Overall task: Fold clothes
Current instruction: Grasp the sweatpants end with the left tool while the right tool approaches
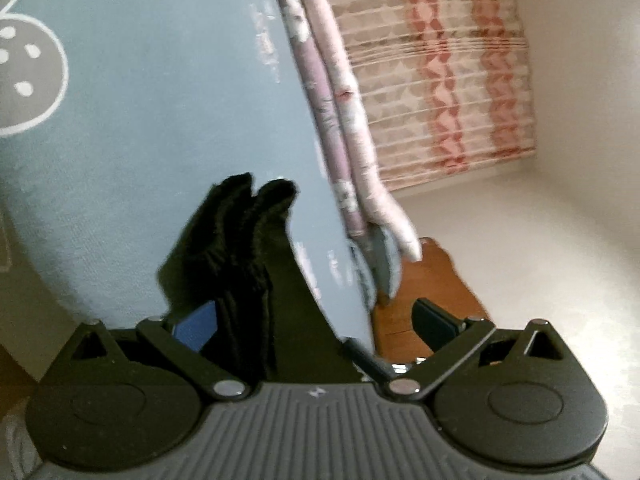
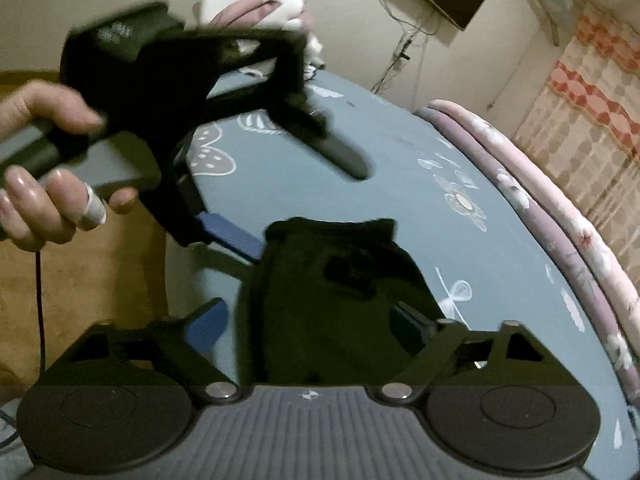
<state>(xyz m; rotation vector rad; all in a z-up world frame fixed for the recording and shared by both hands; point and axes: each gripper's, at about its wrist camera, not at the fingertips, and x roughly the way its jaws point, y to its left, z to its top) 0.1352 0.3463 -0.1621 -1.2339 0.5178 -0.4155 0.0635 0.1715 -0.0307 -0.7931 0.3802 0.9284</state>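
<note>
On the blue bedsheet (image 2: 360, 152), both grippers' fingers spread wide around black garment (image 2: 332, 280); no legible writing.

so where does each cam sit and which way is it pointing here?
Left wrist: on the left gripper, facing along the blue printed bedsheet toward the patterned curtain; own open fingers show.
Right wrist: on the right gripper, facing across the bed; shows the left gripper and bare hand.
Shared: crumpled black garment, bedsheet, curtain.

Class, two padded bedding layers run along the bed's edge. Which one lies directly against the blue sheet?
The lilac layer; it borders the blue sheet, while the pink layer lies outside, nearer the curtain.
</note>
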